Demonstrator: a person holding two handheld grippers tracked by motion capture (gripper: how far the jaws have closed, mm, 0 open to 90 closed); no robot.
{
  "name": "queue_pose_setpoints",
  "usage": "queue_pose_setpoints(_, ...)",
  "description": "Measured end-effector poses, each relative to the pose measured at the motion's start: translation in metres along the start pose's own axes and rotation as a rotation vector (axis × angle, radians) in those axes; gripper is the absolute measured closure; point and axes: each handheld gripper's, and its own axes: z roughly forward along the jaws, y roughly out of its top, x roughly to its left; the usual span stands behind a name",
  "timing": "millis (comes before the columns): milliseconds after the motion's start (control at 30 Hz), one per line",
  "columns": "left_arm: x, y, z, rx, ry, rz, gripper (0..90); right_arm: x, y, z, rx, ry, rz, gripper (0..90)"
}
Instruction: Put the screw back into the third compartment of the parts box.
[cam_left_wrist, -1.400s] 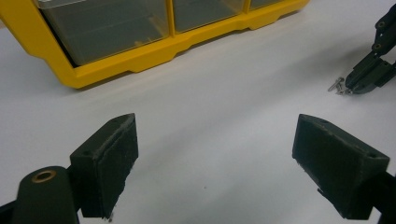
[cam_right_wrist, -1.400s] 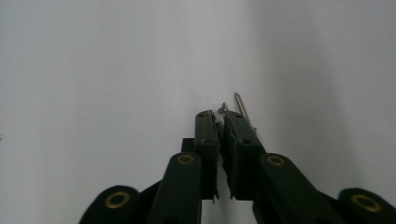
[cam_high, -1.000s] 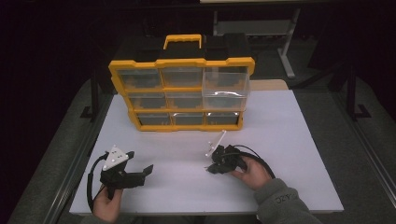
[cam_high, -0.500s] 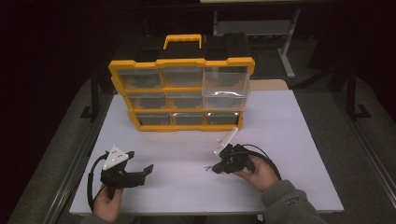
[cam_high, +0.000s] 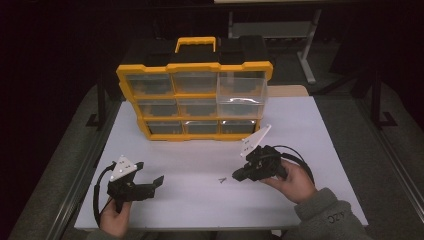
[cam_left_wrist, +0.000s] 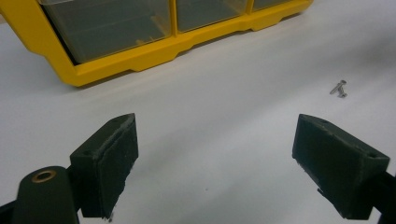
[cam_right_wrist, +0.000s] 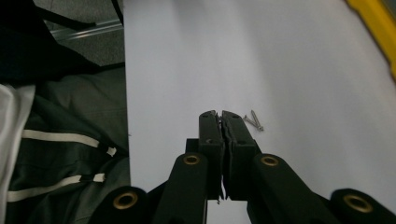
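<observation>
Left gripper (cam_high: 150, 184): held low at the near left of the white table (cam_high: 320, 125), resting on or just above the surface, pointing right toward the table's middle. Jaws spread wide, nothing between them; in the left gripper view (cam_left_wrist: 215, 154) the two black pads stand well apart with bare table between. The person's left hand (cam_high: 116, 220) holds it from the near edge. A black cable loops from its back.

Yellow organizer box (cam_high: 195, 100): stands upright at the far middle of the table, handle on top, clear drawers in three rows facing the person. Its lower yellow frame (cam_left_wrist: 140, 58) shows at the top of the left gripper view, well beyond the jaws.

Screws (cam_high: 223, 179): two small metal screws lie on the bare table at near centre, between the two grippers and closer to the right one. They lie touching, in a shallow V. Left gripper view: screws (cam_left_wrist: 339, 88) lie far right, beyond the right pad. Right gripper view: screws (cam_right_wrist: 252, 121) lie just beside the jaw tips, to their right, not touching them.

Right gripper (cam_high: 236, 176): at near right, tips pointing left toward the screws. Jaws pressed together, gripping nothing, as the right gripper view (cam_right_wrist: 221, 115) shows. The right hand (cam_high: 292, 180) wraps its body; a grey sleeve (cam_high: 330, 220) comes in from the near edge.
</observation>
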Motion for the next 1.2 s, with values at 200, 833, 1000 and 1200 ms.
queue_pose_setpoints(200,-0.002,0.0,0.001,0.001,0.0,-0.007,13.7,0.008,0.021,-0.039,-0.036,-0.007,-0.02,86.5)
queue_pose_setpoints(833,0.002,0.001,-0.003,-0.004,0.006,-0.017,13.7,0.0,0.099,-0.142,-0.083,-0.042,-0.038,86.4)
queue_pose_setpoints(1000,0.002,0.001,-0.002,0.001,0.004,-0.015,13.7,-0.013,0.118,-0.162,-0.08,-0.079,-0.029,86.4)
queue_pose_setpoints(1200,0.003,0.001,-0.002,-0.003,0.006,-0.013,13.7,-0.032,0.138,-0.175,-0.075,-0.122,-0.01,86.2)
